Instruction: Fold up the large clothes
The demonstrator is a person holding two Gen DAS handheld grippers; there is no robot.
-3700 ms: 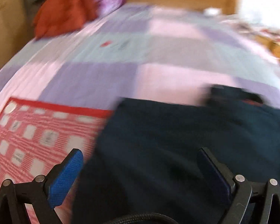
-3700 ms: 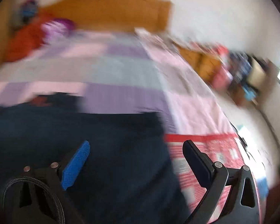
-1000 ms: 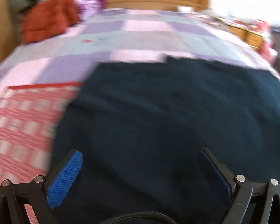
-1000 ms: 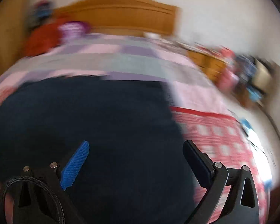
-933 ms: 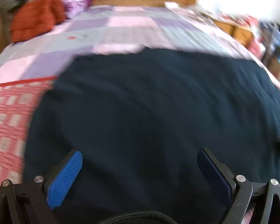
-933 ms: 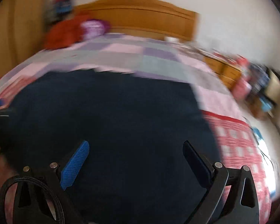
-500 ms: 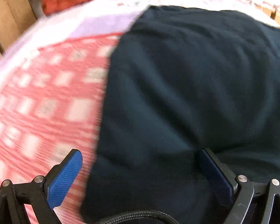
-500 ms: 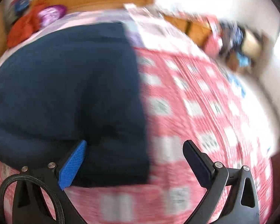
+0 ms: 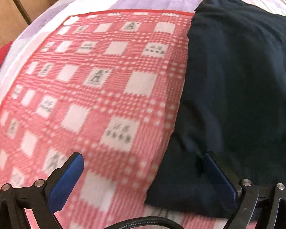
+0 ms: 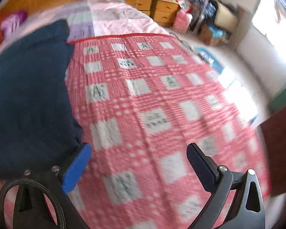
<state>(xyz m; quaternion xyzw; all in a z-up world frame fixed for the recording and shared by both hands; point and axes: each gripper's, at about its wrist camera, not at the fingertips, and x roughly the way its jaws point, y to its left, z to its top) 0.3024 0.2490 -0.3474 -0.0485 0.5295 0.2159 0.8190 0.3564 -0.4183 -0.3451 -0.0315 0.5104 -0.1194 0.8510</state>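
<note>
Navy garment (image 9: 238, 80) lies on the red checked blanket (image 9: 97, 87), its near corners by the inner fingers of the left gripper (image 9: 143, 173) and right gripper (image 10: 139, 164), both spread wide and empty, seemingly lining up for a corner pinch.

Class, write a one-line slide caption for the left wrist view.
Open left gripper poised at the near corner of a dark navy garment lying on a red checked blanket.

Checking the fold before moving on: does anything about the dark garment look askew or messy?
The dark navy garment lies as a smooth block on the red-and-white checked blanket. Its near corner bulges slightly, with a lower layer peeking out. Nothing spilled or damaged. Both grippers are open.
</note>
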